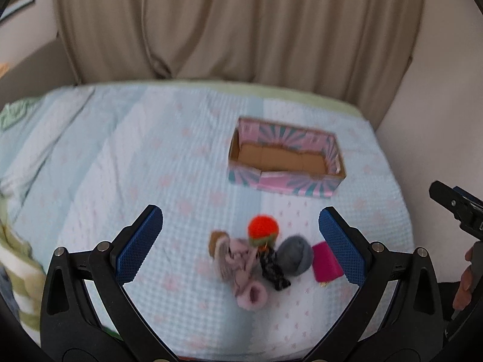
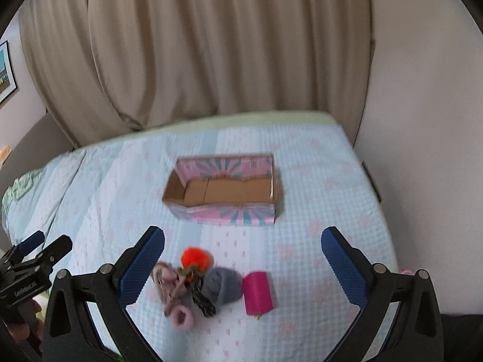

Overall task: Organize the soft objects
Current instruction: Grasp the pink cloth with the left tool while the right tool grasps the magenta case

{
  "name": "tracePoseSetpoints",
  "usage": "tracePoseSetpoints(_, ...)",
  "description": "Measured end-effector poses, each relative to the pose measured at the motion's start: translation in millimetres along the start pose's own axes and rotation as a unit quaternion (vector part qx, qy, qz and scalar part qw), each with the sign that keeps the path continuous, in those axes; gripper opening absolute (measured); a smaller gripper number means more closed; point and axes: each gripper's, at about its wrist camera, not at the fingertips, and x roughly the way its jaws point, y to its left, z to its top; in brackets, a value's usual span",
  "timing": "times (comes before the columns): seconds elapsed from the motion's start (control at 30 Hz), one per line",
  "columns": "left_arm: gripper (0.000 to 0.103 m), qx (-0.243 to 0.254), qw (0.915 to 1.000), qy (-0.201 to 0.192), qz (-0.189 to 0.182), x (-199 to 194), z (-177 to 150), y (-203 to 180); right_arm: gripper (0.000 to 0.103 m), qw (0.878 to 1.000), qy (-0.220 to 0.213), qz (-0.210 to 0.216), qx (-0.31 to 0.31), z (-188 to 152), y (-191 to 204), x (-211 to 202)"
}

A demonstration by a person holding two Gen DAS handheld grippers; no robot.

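Observation:
A pile of soft things lies on the bed: a pink fuzzy bootie (image 1: 241, 271) (image 2: 176, 297), an orange pompom ball (image 1: 263, 230) (image 2: 194, 258), a grey rolled sock (image 1: 294, 255) (image 2: 222, 285), a black patterned strap (image 1: 273, 268) (image 2: 203, 300) and a magenta pouch (image 1: 327, 261) (image 2: 258, 292). An open pink and teal cardboard box (image 1: 286, 182) (image 2: 229, 214) stands behind them, empty. My left gripper (image 1: 241, 242) is open, above and in front of the pile. My right gripper (image 2: 243, 262) is open, also above the pile. Neither holds anything.
The bed has a light blue quilted cover (image 1: 135, 166) (image 2: 332, 181). A beige curtain (image 1: 235, 24) hangs behind it and a white wall (image 2: 422, 120) bounds its right side. A green striped blanket (image 1: 18, 271) lies at the left edge.

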Motion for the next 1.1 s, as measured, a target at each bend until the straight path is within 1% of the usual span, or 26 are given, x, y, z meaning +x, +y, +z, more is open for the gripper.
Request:
tracePoseSetpoints(0.27, 0.102, -0.002, 0.9981, 0.056, 0.025, 85, -68, 0, 0.103, 0.997, 0.074, 0.032, -0.004, -65, -32, 90)
tracePoseSetpoints(0.43, 0.102, 0.023, 0.9967, 0.069, 0.037, 141, -102, -7, 0.103, 0.993, 0.107, 0.044, -0.007, -97, -47, 138)
tracePoseSetpoints(0.5, 0.101, 0.037, 0.996, 0.073, 0.037, 161, -111, -11, 0.103, 0.992, 0.115, 0.046, -0.009, -110, -53, 157)
tracePoseSetpoints(0.63, 0.093, 0.07, 0.9928, 0.09, 0.035, 200, -131, -20, 0.103, 0.99, 0.135, 0.05, -0.011, -134, -62, 195)
tracePoseSetpoints(0.73, 0.087, 0.083, 0.9906, 0.103, 0.033, 222, -143, -23, 0.103, 0.988, 0.146, 0.057, -0.01, -151, -65, 219)
tracePoseSetpoints(0.8, 0.084, 0.087, 0.9894, 0.111, 0.033, 234, -148, -21, 0.098, 0.986, 0.154, 0.063, -0.009, -160, -67, 232)
tracePoseSetpoints(0.9, 0.081, 0.086, 0.9891, 0.116, 0.03, 245, -154, -18, 0.094, 0.985, 0.16, 0.071, -0.006, -169, -67, 246)
tracePoseSetpoints(0.93, 0.077, 0.087, 0.9888, 0.118, 0.03, 247, -155, -17, 0.093, 0.984, 0.162, 0.076, -0.004, -172, -67, 251)
tracePoseSetpoints(0.97, 0.071, 0.087, 0.9885, 0.12, 0.03, 250, -156, -17, 0.089, 0.983, 0.164, 0.079, -0.003, -173, -67, 254)
tracePoseSetpoints(1.0, 0.069, 0.087, 0.9881, 0.124, 0.028, 254, -157, -16, 0.083, 0.983, 0.166, 0.082, 0.0, -175, -66, 258)
tracePoseSetpoints(1.03, 0.063, 0.085, 0.988, 0.126, 0.025, 256, -157, -14, 0.08, 0.981, 0.171, 0.087, 0.004, -177, -67, 264)
tracePoseSetpoints(1.07, 0.057, 0.083, 0.988, 0.128, 0.023, 259, -158, -13, 0.072, 0.98, 0.174, 0.093, 0.008, -178, -67, 266)
tracePoseSetpoints(1.1, 0.053, 0.082, 0.9879, 0.131, 0.021, 261, -158, -13, 0.065, 0.979, 0.178, 0.101, 0.013, -178, -67, 270)
